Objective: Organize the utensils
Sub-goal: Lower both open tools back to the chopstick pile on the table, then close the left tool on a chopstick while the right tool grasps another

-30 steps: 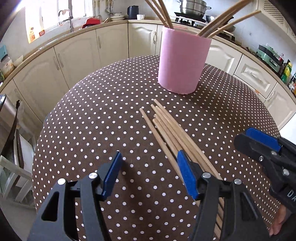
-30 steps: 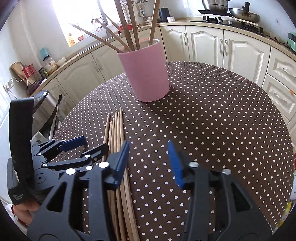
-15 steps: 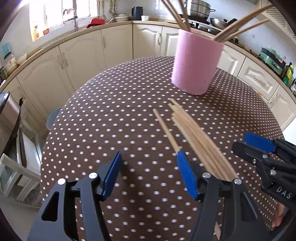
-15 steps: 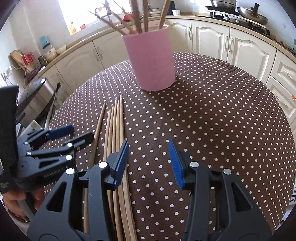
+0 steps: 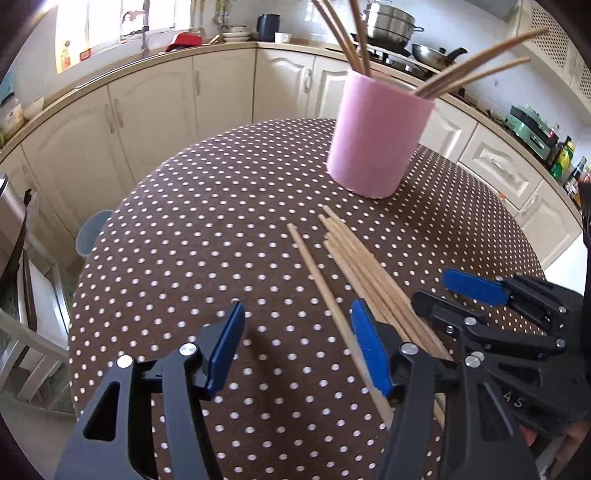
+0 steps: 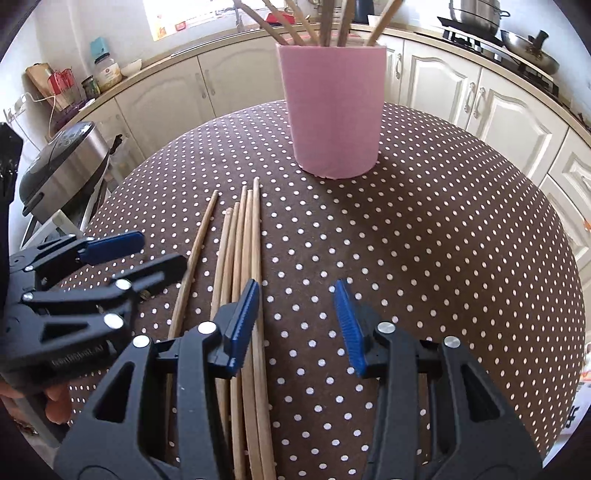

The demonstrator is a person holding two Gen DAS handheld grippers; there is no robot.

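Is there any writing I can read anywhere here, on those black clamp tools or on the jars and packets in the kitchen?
"A S": pale letters on the right gripper body in the left wrist view; the rest is cut off.
Embossed line on the left gripper body in the right wrist view: too blurred to read.
Labels on the counter jar and the window stickers: too small to read.
The pink holder carries no text.

One pink holder (image 6: 334,107) stands on the dotted table (image 6: 443,240). Loose wooden chopsticks (image 6: 242,258) lie flat in front of it: five that I can count, one lone stick (image 6: 197,251) apart on the left and four bunched together. More chopsticks stand in the holder (image 6: 325,22); five show in the right wrist view, though some may hide behind others. Two grippers are in sight, the left gripper (image 5: 297,347) and the right gripper (image 6: 297,321).
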